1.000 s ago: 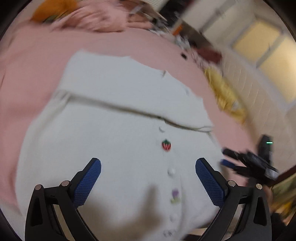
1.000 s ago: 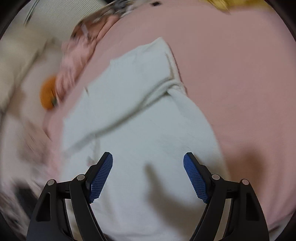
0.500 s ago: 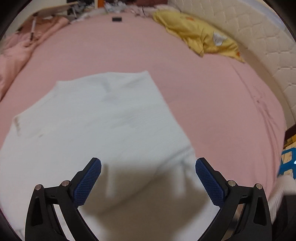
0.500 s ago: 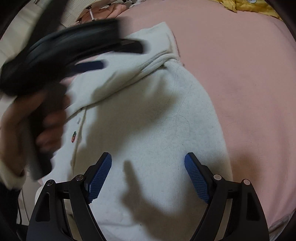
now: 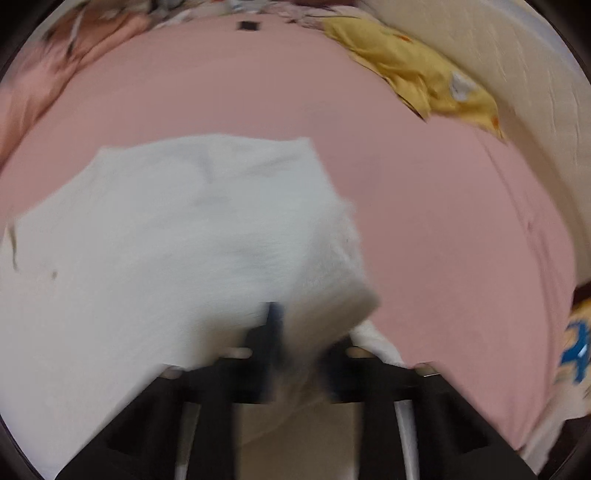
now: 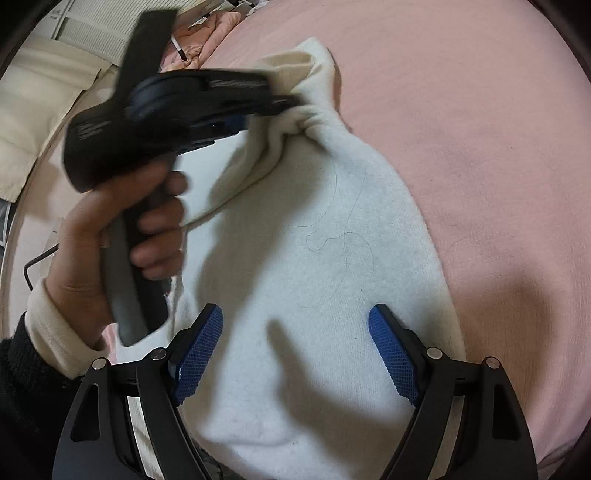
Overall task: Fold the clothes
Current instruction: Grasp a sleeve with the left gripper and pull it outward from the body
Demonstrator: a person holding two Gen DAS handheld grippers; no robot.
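A: Right black two-finger gripper with blue textured pads (image 6: 295,354), state?
B: Jaws spread wide, nothing between them. It hovers over the near end of the white fuzzy knit garment (image 6: 317,280), which lies flat on the pink bedsheet (image 6: 480,147). The gripper's shadow falls on the knit.

A: Left black hand-held gripper (image 5: 275,325)?
B: Fingers pinched together on a fold of the white fuzzy knit garment (image 5: 177,229). The left wrist view is blurred, with cloth bunched up around the tips. From the right wrist view the same left black hand-held gripper (image 6: 284,103) clamps the gathered far end of the garment, so the cloth puckers there. A bare hand with a cream cuff (image 6: 122,236) holds its handle, left of the garment.

A: Where's the garment overall?
B: Spread on the pink bedsheet (image 5: 443,221); near end under the right gripper, far end lifted in the left one. A few loose hairs lie on the knit.

A: Further back?
B: A crumpled yellow cloth (image 5: 417,74) at the far right of the bed beside the cream padded headboard (image 5: 517,55). A pink bundled fabric (image 5: 55,66) at the far left. A small dark object (image 5: 245,26) at the far edge, too blurred to tell what it is.

A: Containers?
B: Can't tell; none readable in this blur.
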